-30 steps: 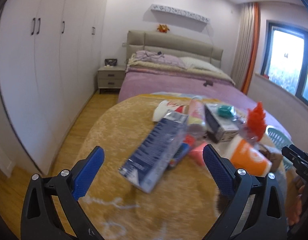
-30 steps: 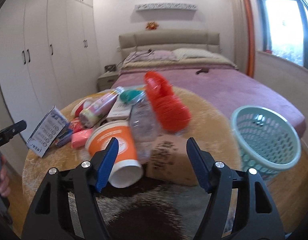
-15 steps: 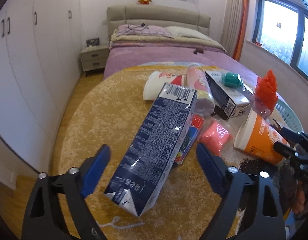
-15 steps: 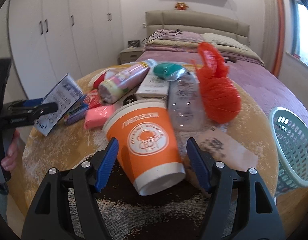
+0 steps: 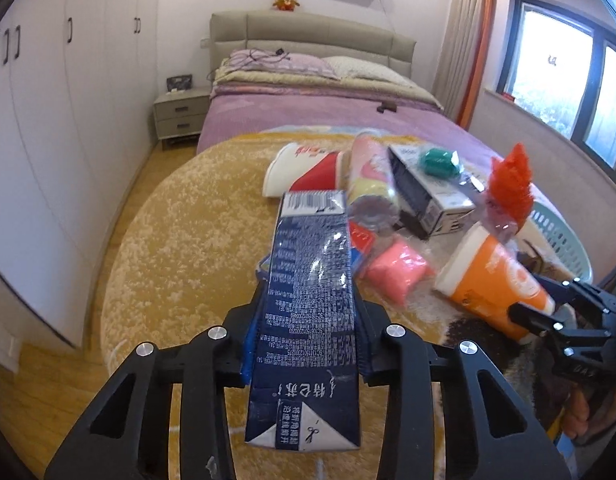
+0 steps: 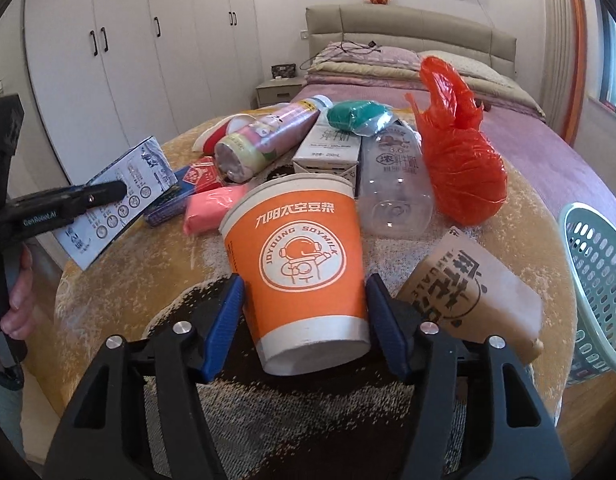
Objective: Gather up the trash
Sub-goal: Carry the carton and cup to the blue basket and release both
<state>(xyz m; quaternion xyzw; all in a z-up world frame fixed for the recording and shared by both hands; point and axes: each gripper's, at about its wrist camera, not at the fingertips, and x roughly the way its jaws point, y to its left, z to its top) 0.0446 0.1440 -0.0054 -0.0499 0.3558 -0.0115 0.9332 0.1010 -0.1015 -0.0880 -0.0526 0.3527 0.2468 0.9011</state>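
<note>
1. Since half a second ago, both of your tools have been closing in: the left tool (image 5: 305,334), which was straddling the blue milk carton (image 5: 308,312) with its fingers wide, is now sitting clamped on the carton's sides, and the right tool (image 6: 305,312) has been sliding forward so its blue pads are now flanking the orange soy-milk cup (image 6: 297,264).
2. You are gripping the carton near its gabled end, with its far end pointing toward the pile (whether it is resting on the tabletop (image 5: 195,248) or lifted is hard to tell).
3. Your right tool's jaws are standing apart, one pad just beside each wall of the cup, which is lying on its side with its base toward you; I cannot tell whether the pads are touching it yet.
4. You are, as I judge it, in the picking-up step for two items at once, with the rest of the pile (clear bottle (image 6: 394,184), red bag (image 6: 460,160), brown paper bag (image 6: 474,300)) waiting untouched.
5. Next, you are likely needing to squeeze the right tool gently on the cup, since paper walls crush easily, then carry both pieces to the green basket (image 6: 596,280) at the tabletop's right edge.
</note>
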